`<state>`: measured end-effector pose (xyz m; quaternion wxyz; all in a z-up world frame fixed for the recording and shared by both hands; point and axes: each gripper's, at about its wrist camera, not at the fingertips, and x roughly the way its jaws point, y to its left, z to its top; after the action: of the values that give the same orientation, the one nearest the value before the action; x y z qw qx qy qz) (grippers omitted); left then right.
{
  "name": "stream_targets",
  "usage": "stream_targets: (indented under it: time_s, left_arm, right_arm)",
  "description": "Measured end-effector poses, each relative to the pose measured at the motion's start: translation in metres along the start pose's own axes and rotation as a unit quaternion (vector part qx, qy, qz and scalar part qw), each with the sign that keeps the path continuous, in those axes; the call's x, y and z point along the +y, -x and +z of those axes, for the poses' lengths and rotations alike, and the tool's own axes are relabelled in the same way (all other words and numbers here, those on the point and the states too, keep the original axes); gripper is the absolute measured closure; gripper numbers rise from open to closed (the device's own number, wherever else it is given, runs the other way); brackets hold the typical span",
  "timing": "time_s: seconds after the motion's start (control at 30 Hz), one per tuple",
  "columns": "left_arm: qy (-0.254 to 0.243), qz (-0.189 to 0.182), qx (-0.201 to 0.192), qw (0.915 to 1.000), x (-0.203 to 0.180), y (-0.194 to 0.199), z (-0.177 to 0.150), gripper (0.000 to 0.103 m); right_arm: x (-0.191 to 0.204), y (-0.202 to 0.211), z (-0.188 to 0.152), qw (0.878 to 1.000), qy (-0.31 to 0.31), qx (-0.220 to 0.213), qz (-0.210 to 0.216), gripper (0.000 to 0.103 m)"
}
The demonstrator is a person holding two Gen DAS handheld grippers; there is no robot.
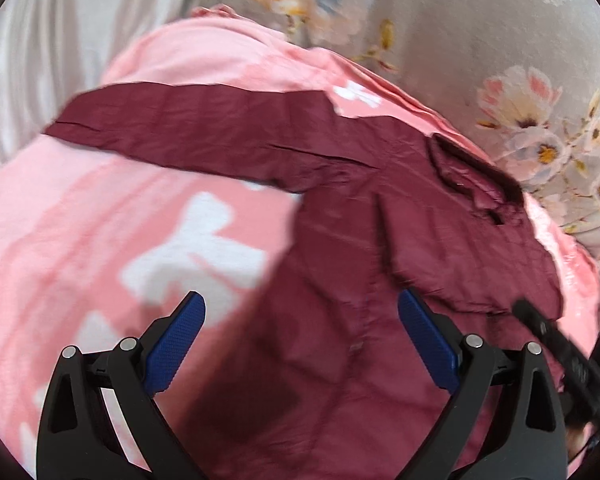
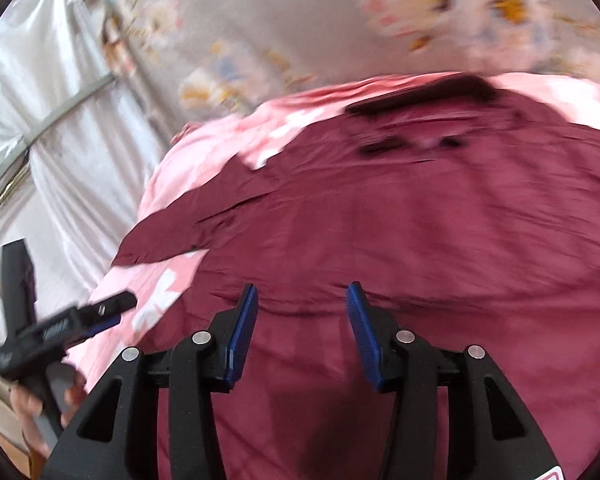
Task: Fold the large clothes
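Lying flat on the pink sheet (image 1: 80, 208), maroon shirt (image 1: 340, 280) w/ one sleeve (image 1: 188, 124) stretched out sideways. I've got left gripper (image 1: 300, 340) & right gripper (image 2: 302, 332) both w/ jaws apart, nothing between, above shirt. Floral bedspread (image 1: 480, 40) beyond.

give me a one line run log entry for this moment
stage: fold not started | shirt: maroon, flat on pink sheet, one sleeve out | left claw: open, empty | right claw: open, empty
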<state>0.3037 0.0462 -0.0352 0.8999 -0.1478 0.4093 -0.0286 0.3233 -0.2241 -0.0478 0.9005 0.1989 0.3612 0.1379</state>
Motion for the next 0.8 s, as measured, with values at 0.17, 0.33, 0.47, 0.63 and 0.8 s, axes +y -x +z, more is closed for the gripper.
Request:
stream_targets:
  time_s: [0.17,0.33,0.47,0.63,0.8]
  left_arm:
    - [0.018,-0.074,0.060,0.9953,-0.033,-0.044,0.010,0.008]
    - [0.048,-0.099,0.102,0.9887,-0.058,-0.082,0.009,0.019]
    - [0.068,-0.087,0.112,0.9876,-0.060,-0.095,0.009,0.041]
    - [0.051,-0.057,0.102,0.9918,-0.067,-0.100,0.020,0.099]
    - [0.014,-0.056,0.027,0.9980,-0.077,-0.065,0.040,0.101]
  right_arm:
    - [-0.081,0.056,-0.001,0.992,-0.080,-0.042,-0.088,0.056]
    - [-0.159,0.074,0.004,0.976,-0.167,-0.056,-0.132,0.056]
    - [-0.195,0.068,0.006,0.965,-0.225,-0.057,-0.125,0.056]
    - [-0.209,0.056,0.021,0.958,-0.247,-0.070,-0.130,0.100]
    - [-0.181,0.089,0.042,0.962,-0.193,-0.154,-0.113,0.101]
